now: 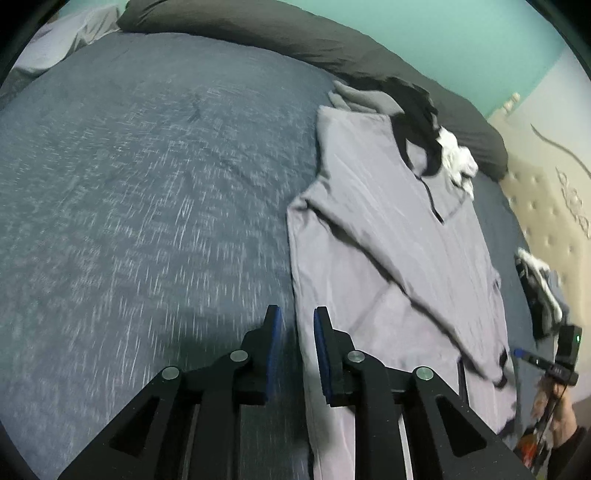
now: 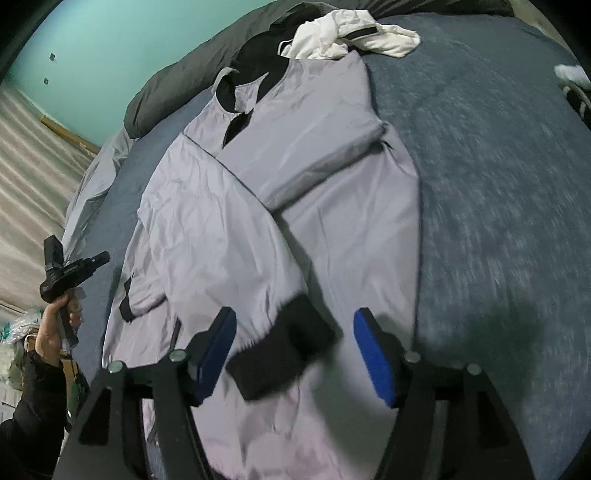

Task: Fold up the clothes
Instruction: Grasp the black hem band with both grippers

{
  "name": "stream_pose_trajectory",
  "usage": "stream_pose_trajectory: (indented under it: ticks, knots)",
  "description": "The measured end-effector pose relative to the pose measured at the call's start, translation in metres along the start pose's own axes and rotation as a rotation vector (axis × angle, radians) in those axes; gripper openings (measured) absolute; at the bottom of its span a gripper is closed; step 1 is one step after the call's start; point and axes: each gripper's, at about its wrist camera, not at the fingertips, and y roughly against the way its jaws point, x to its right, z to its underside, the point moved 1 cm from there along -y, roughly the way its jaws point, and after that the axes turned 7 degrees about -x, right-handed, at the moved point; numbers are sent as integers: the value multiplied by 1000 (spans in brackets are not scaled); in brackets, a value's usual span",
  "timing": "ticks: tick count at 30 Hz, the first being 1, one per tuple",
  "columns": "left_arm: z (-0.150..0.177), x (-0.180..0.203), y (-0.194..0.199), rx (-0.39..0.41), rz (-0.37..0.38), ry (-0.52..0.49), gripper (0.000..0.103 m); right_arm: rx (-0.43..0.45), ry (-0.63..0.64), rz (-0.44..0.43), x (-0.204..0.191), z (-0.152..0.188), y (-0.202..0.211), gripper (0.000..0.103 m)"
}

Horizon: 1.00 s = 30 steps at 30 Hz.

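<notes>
Jacket [image 2: 314,192] is lying flat on the blue-grey bedspread [image 2: 498,184], light grey with black cuffs, and both sleeves are sitting folded in across the front so they're crossing over the chest. Collar end is pointing toward the dark pillow [image 1: 295,40] at the far side of the bed, where a white garment [image 2: 343,33] is bunched up touching the jacket's shoulder.

Right gripper [image 2: 293,354] is hovering over the hem end with its 2 blue pads spread wide, and the black cuff [image 2: 280,347] of the upper sleeve is lying in the gap between them, but neither pad is pressing on it, so nothing's being gripped.

Left gripper [image 1: 297,354] is hanging over the jacket's edge on the opposite side, right where the grey fabric is meeting the bedspread. Its jaws are sitting only a little apart, narrow gap, with no cloth pinched in there as far as I'm seeing.

In the right wrist view a hand [image 2: 55,332] in a dark sleeve is gripping the other tool's handle.
</notes>
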Motion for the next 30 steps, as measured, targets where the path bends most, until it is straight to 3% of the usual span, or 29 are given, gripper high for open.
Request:
stream_pose_trajectory:
  ticks: [7, 14, 17, 22, 27, 30]
  knots:
    - [44, 16, 28, -67, -22, -57, 22, 0, -20, 9, 6, 37, 24, 70]
    - [81, 32, 50, -86, -64, -113, 30, -5, -1, 25, 3, 64, 40, 85]
    - [92, 37, 58, -85, -74, -125, 43, -6, 14, 19, 0, 72, 45, 103]
    - [106, 41, 64, -89, -80, -138, 45, -12, 32, 41, -5, 80, 50, 103]
    - [120, 40, 63, -108, -56, -127, 62, -57, 58, 90, -8, 85, 47, 103]
    - [128, 38, 57, -142, -35, -123, 66, -82, 61, 109, -9, 89, 43, 103]
